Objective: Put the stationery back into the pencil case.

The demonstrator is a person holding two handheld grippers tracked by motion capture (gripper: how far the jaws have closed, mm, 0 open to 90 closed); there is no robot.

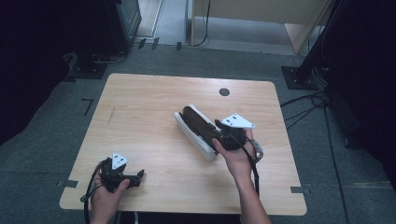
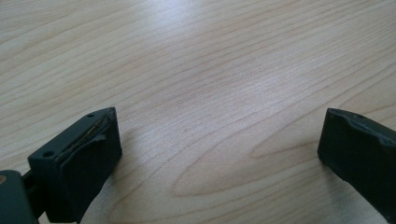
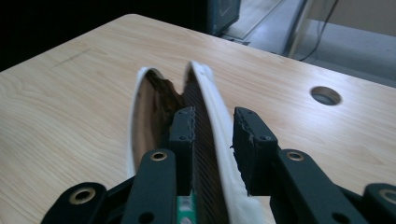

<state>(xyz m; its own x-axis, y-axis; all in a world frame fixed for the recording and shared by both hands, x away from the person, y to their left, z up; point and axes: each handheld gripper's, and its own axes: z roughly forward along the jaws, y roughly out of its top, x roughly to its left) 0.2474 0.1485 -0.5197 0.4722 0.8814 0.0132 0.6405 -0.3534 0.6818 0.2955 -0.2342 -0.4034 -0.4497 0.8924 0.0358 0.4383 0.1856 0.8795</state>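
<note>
high view, nearest the bottom edge: 2 forearms reach onto a pale wood-grain table with rounded corners [image 1: 140, 116]. the left hand [image 1: 106, 193] holds the left black two-jaw gripper [image 1: 133, 178] low at the table's near left corner; in the left gripper view its jaws stand spread wide over bare wood, nothing between them. farther in, right of centre, the right hand [image 1: 236, 156] holds the right black two-jaw gripper [image 1: 219, 133] at the near end of a long white case with a dark brown inside [image 1: 198, 133], lying open and angled away to the left. in the right gripper view 1 jaw sits inside the case, the other outside, with a white side wall between them; whether they pinch it i cannot tell. beyond, a round cable hole [image 1: 224, 92] marks the table's far edge, then grey carpet floor [image 1: 210, 60].
</note>
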